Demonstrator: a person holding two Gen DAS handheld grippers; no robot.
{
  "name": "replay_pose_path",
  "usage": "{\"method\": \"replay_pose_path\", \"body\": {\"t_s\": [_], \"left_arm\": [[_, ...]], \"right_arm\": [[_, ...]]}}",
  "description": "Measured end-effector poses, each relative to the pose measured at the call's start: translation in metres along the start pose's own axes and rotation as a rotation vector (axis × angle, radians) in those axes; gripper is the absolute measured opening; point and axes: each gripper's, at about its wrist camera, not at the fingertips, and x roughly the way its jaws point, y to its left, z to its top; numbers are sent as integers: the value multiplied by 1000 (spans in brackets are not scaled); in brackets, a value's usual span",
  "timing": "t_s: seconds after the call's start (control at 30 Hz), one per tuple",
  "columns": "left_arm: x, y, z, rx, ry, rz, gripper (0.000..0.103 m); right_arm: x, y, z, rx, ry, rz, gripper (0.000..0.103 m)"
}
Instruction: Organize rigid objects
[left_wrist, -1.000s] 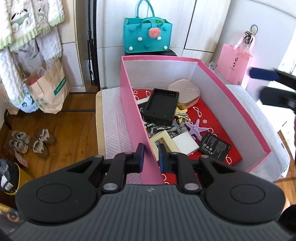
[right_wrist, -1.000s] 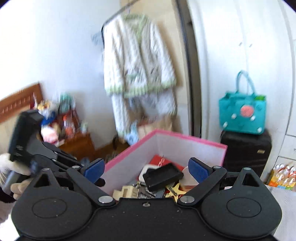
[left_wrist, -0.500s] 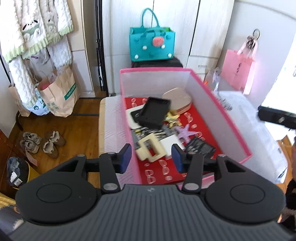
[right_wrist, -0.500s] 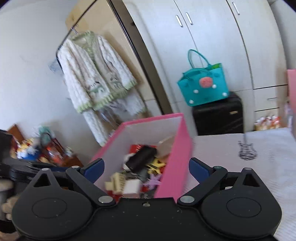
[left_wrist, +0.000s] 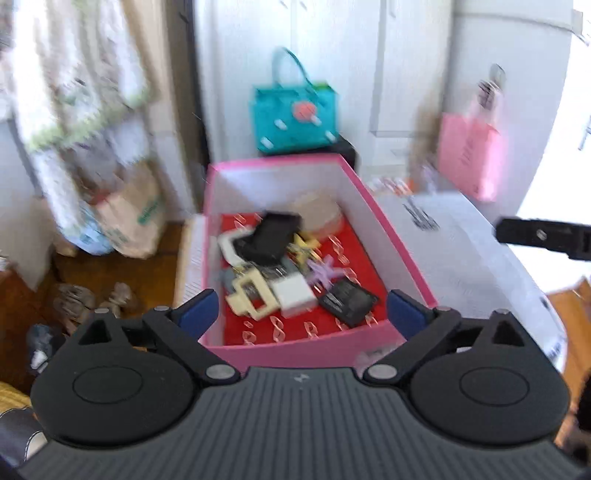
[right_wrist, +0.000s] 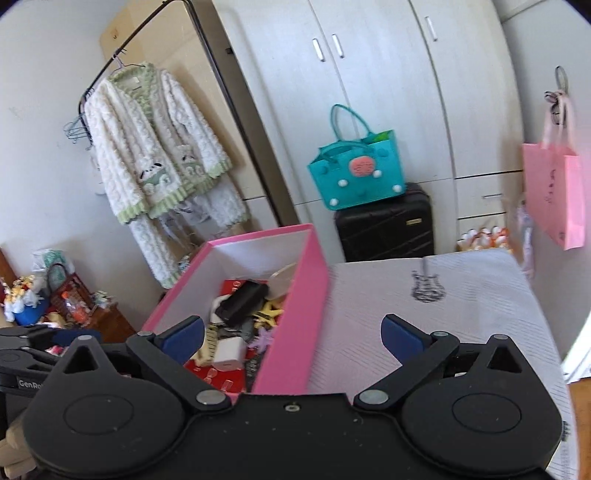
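A pink box (left_wrist: 388, 236) stands on a white cloth and holds a pile of small items. Among them are a cream claw clip (left_wrist: 249, 299), a black cradle (left_wrist: 271, 240), a white adapter (left_wrist: 295, 295), a purple star clip (left_wrist: 323, 271) and a black battery (left_wrist: 347, 301). My left gripper (left_wrist: 301, 312) hangs before the box's near wall. Its jaws are opening wide with nothing between them. My right gripper (right_wrist: 291, 334) is open and empty, in front of the pink box (right_wrist: 295, 314) at its right side.
The white cloth surface (right_wrist: 443, 314) stretches to the right of the box. Behind it stand a black suitcase (right_wrist: 384, 225) with a teal bag (right_wrist: 356, 173) on top. A pink paper bag (right_wrist: 554, 192) and a hanging cardigan (right_wrist: 155, 147) flank them. Shoes (left_wrist: 85, 299) lie on the wood floor.
The left jaws went from nearly shut to wide, and the left gripper drew back and up from the box. The cream clip now lies loose inside. The right gripper swung to the right.
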Motion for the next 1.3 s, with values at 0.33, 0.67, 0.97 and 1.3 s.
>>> {"method": "replay_pose_path", "body": {"t_s": [0.33,0.67,0.97,1.3], "left_arm": [[-16,-28,-17,-62,-16,101,103],[-16,-48,-30,-68,-38,140,103],[-17,-63,-63,-38,-114,115,103],[-27,-65,-75,-64,-201,144,103]], "right_arm": [[-28,-17,-16,11,13,-83,103],[-43,-9,-24,-79,3,-118,103],[-66,-11,-60,-70,-118,-167,103],[-71,-5,-68,-89,-168,-216,103]]}}
